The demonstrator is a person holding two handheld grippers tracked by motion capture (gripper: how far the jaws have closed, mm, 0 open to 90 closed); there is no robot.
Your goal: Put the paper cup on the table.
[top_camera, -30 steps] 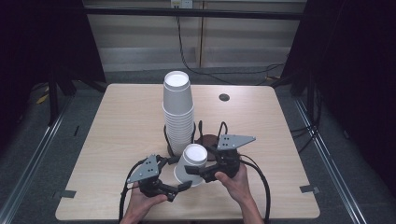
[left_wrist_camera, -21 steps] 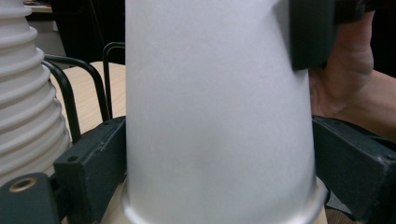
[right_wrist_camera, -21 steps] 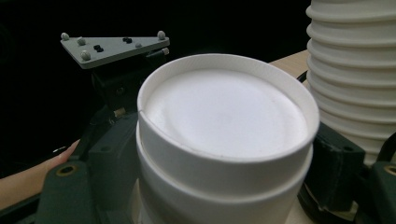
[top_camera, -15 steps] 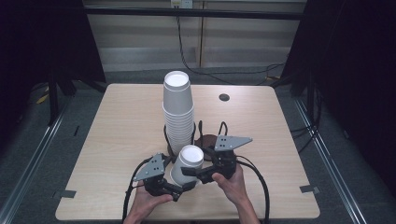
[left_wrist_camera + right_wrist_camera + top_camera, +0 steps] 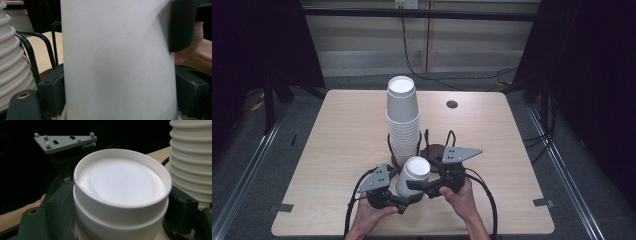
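A: Nearest the tabletop's front edge?
B: Two upside-down white cups, one nested over the other, base up, pinched from both sides. Left tool clamped low on the wall, right tool clamped higher, near the upper cup's rim.

A: Hands?
B: Left hand and right hand behind the tools, entering from the bottom.

A: Farther back?
B: Tall stack of white cups, inverted, standing in a black wire holder just behind the held cups. Beyond that, a small dark round spot near the far edge.
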